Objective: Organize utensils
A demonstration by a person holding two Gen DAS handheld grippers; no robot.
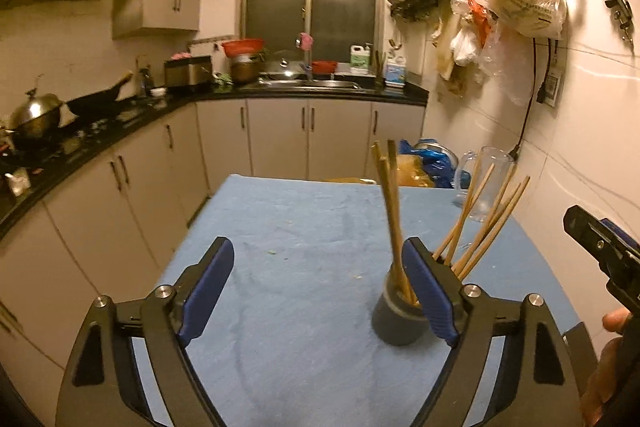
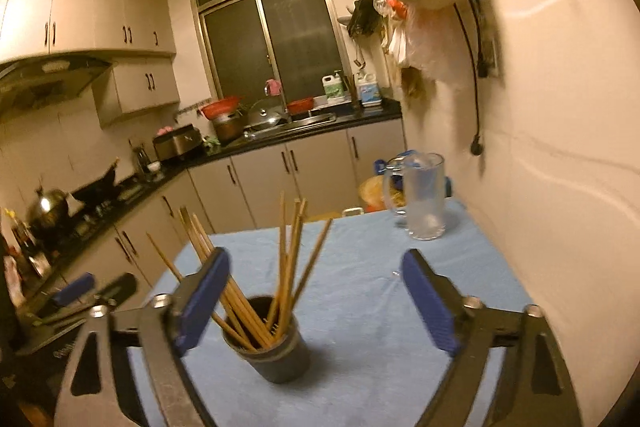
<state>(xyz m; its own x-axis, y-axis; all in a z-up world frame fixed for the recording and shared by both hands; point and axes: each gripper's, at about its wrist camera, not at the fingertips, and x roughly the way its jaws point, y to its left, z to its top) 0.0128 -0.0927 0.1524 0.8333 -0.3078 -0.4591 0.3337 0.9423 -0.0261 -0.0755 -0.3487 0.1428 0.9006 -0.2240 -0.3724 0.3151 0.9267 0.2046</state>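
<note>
Left gripper (image 1: 320,287): jaws spread wide, nothing pressed between the blue pads (image 1: 208,287), pointing forward and slightly down.
Right gripper (image 2: 316,297): jaws spread wide, pads (image 2: 430,307) gripping nothing, pointing forward and slightly down.
Right hand (image 1: 612,359): seen at the left camera's right edge, fingers wrapped around the gripper's handle.

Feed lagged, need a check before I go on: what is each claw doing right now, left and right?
Left claw: open, nothing held; dark round cup of wooden chopsticks is just inside its right finger.
Right claw: open, holding nothing.
</note>
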